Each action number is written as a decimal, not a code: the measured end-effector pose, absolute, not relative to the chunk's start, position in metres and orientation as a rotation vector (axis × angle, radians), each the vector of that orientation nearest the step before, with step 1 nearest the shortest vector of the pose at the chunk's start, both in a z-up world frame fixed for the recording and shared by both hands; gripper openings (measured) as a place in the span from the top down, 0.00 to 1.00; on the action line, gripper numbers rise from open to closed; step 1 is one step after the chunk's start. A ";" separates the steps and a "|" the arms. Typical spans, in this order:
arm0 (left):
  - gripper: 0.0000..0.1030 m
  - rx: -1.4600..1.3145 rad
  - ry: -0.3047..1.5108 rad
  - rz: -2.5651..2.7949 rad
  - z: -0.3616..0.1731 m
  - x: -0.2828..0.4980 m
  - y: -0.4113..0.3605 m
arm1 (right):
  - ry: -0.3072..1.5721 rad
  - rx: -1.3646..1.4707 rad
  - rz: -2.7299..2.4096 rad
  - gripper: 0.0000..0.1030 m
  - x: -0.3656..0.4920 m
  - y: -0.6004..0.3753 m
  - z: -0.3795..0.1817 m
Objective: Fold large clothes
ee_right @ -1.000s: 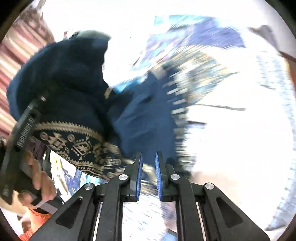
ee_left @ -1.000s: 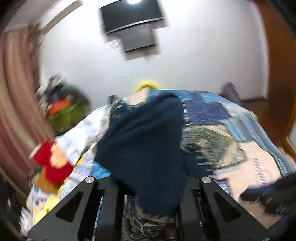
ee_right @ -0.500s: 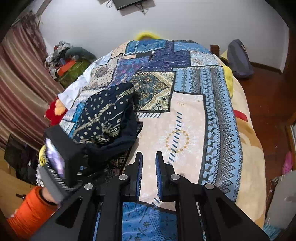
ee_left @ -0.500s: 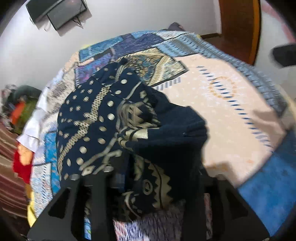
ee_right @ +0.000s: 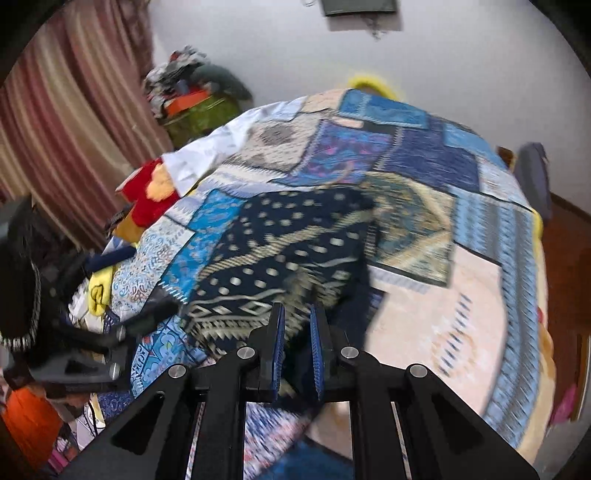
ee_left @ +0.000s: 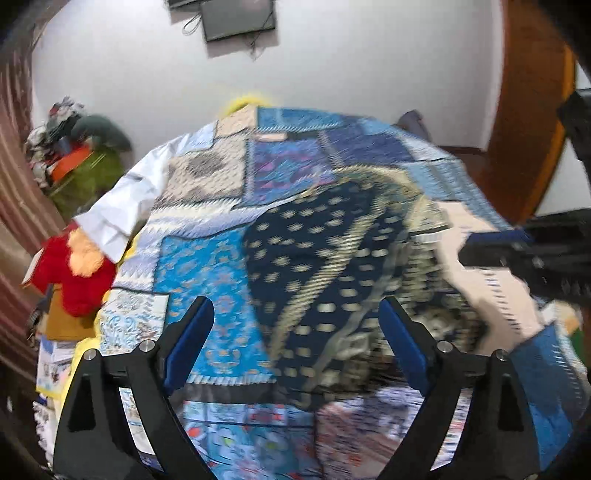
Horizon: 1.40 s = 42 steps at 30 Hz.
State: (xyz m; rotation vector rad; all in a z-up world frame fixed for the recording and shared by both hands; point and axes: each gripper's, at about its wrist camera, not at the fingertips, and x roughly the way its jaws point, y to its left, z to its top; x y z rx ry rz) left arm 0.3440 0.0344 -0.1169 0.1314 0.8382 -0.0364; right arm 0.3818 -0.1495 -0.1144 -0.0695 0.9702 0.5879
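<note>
One dark navy garment patterned with cream dots and gold geometric bands [ee_left: 325, 280] lies in a loose, rumpled heap on the near-left part of a bed covered by a blue, cream and beige patchwork bedspread [ee_left: 207, 266]. Its dotted panel faces up, crossed by a diagonal gold stripe; a border of diamonds and zigzags [ee_right: 236, 314] runs along the edge nearest the cameras. Motion blur softens the finer folds.

Two handheld grippers are in view. The left gripper [ee_left: 295, 336] hovers over the near edge of the heap with its blue-padded fingers [ee_left: 188, 343] spread wide and nothing between them. The right gripper [ee_right: 296, 347] sits low at the garment's patterned hem, its fingers [ee_right: 277, 343] drawn close with only a narrow gap; dark cloth shows in that gap, but whether it is pinched cannot be told.

Beside the bed's left edge lie one white folded cloth [ee_left: 122, 206] and one red and orange cushion [ee_left: 77, 273]. One dark wall-mounted screen [ee_left: 238, 14] hangs on the white wall behind, and a striped maroon curtain [ee_right: 62, 122] fills the left side.
</note>
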 end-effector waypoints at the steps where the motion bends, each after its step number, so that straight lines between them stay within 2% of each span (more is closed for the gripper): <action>1: 0.12 0.130 0.878 -0.036 -0.129 0.350 0.040 | 0.993 -0.081 0.593 0.91 0.385 -0.138 -0.125; 5: 0.11 0.146 1.013 -0.066 -0.182 0.365 0.038 | 1.067 -0.267 0.510 0.91 0.394 -0.111 -0.177; 8: 0.10 0.122 1.039 -0.086 -0.210 0.363 0.033 | 1.101 -0.377 0.462 0.91 0.393 -0.115 -0.219; 16: 0.08 0.027 1.026 -0.080 -0.224 0.352 0.043 | 1.059 -0.366 0.484 0.91 0.369 -0.141 -0.216; 19: 0.08 0.076 1.007 -0.065 -0.222 0.345 0.038 | 1.055 -0.380 0.472 0.91 0.361 -0.145 -0.216; 20: 0.08 0.102 0.997 -0.055 -0.222 0.343 0.034 | 1.054 -0.386 0.454 0.85 0.361 -0.147 -0.216; 21: 0.08 0.124 0.990 -0.046 -0.222 0.341 0.031 | 1.047 -0.384 0.438 0.73 0.358 -0.152 -0.216; 22: 0.08 0.139 0.985 -0.037 -0.221 0.338 0.029 | 1.043 -0.379 0.423 0.66 0.356 -0.157 -0.215; 24: 0.08 0.149 0.984 -0.026 -0.220 0.335 0.030 | 1.039 -0.360 0.367 0.12 0.355 -0.172 -0.216; 25: 0.08 0.138 0.986 -0.034 -0.219 0.333 0.033 | 1.062 -0.319 0.378 0.08 0.355 -0.185 -0.218; 28: 0.09 0.086 1.028 -0.096 -0.216 0.324 0.039 | 1.127 -0.229 0.379 0.08 0.354 -0.207 -0.221; 31: 0.09 0.183 1.075 -0.116 -0.217 0.312 0.036 | 1.122 -0.234 0.370 0.08 0.349 -0.219 -0.214; 34: 0.09 0.231 1.010 -0.070 -0.200 0.302 0.046 | 1.094 -0.188 0.395 0.08 0.351 -0.226 -0.194; 38: 0.09 0.129 0.945 -0.047 -0.164 0.308 0.074 | 1.046 -0.072 0.442 0.07 0.367 -0.227 -0.158; 42: 0.08 0.036 0.877 0.029 -0.139 0.332 0.105 | 1.014 0.049 0.500 0.00 0.390 -0.215 -0.136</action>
